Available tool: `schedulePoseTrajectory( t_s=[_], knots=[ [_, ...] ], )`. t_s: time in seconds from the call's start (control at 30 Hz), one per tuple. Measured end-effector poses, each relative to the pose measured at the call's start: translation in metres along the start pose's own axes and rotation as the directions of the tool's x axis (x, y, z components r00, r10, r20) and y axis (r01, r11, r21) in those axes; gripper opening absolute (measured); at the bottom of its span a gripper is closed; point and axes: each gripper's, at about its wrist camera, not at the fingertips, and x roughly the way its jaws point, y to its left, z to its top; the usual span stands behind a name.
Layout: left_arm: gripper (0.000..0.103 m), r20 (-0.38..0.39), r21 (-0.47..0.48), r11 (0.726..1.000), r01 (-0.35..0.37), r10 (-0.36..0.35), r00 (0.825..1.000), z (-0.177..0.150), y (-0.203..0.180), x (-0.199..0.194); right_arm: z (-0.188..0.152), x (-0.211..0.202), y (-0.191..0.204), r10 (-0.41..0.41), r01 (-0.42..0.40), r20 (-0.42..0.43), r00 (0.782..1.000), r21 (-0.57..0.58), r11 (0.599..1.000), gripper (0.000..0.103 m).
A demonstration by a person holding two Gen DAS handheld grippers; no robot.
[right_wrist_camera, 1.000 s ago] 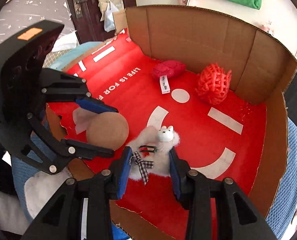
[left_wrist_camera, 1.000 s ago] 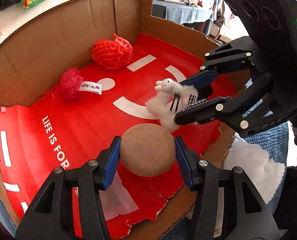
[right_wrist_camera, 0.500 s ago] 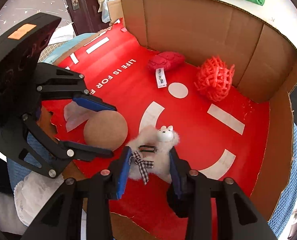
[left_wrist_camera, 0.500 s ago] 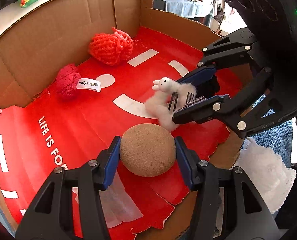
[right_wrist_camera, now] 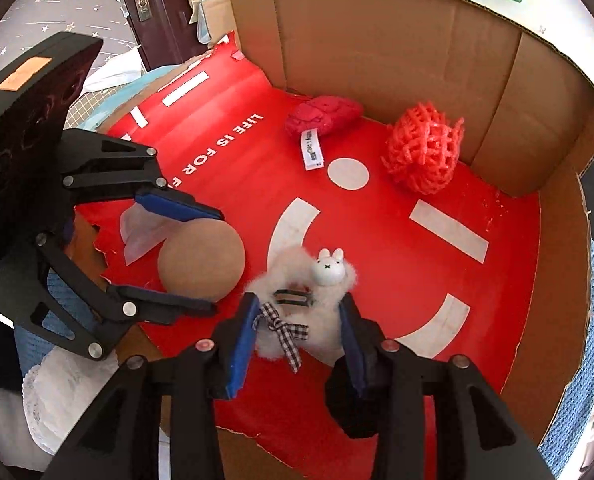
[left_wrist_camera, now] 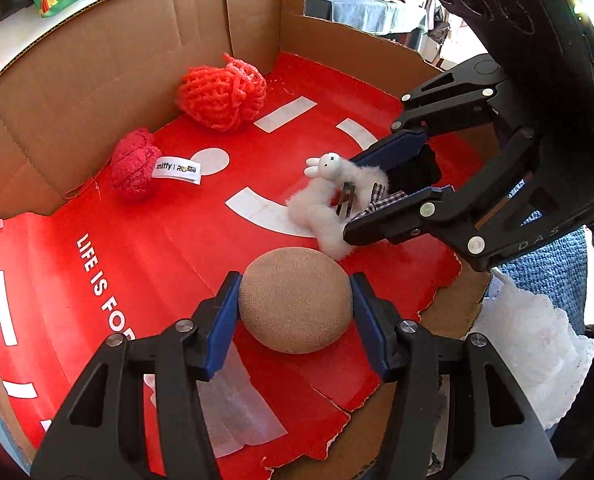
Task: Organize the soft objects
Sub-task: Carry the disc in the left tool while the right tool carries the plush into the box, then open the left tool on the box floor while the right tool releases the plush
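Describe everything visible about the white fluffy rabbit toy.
The white fluffy rabbit toy has a smooth hard-looking head with two small ears, a checked bow and a dark metal clip on its fuzzy body. It lies on the red box floor between the fingers of the right gripper, whose jaws are opening, beside the tan ball.
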Motion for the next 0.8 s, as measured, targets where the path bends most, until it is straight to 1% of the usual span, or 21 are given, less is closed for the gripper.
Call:
schedulePoseTrajectory(
  t_s=[0.07, 0.27, 0.47, 0.53, 0.6, 0.73, 0.8],
  knots=[
    [0.053, 0.0, 0.003, 1.0, 0.0, 0.0, 1.0, 0.0001, -0.0004, 0.0001, 0.0002, 0.0008, 0.0, -0.003, 0.003, -0.003, 1.0, 0.0, 1.0, 0.045],
    [0.055, 0.0, 0.005, 1.0, 0.0, 0.0, 1.0, 0.0005, -0.0015, 0.0024, 0.0008, 0.0028, -0.0007, -0.004, 0.004, -0.009, 1.0, 0.001, 1.0, 0.047],
    [0.058, 0.002, 0.002, 1.0, 0.002, -0.002, 1.0, 0.0005, -0.0008, 0.0029, 0.0018, 0.0039, 0.0002, -0.011, 0.011, -0.01, 1.0, -0.006, 1.0, 0.056],
    [0.059, 0.005, 0.001, 1.0, 0.001, -0.001, 1.0, 0.0002, -0.0008, 0.0025, 0.0017, 0.0039, 0.0002, -0.012, 0.012, -0.008, 1.0, -0.007, 1.0, 0.056],
    [0.063, 0.013, 0.002, 1.0, -0.002, 0.002, 1.0, 0.0001, -0.0009, 0.0011, 0.0015, 0.0035, -0.0002, -0.013, 0.013, -0.007, 1.0, -0.007, 1.0, 0.059],
    [0.065, 0.034, 0.005, 1.0, -0.004, 0.004, 0.999, -0.0007, -0.0008, -0.0033, 0.0021, 0.0011, 0.0004, -0.016, 0.016, 0.001, 1.0, -0.003, 1.0, 0.061],
    [0.065, 0.038, 0.007, 1.0, -0.01, 0.009, 0.999, -0.001, -0.0012, -0.0046, 0.0027, -0.0015, 0.0009, -0.019, 0.019, 0.007, 1.0, -0.001, 1.0, 0.064]
  ],
)
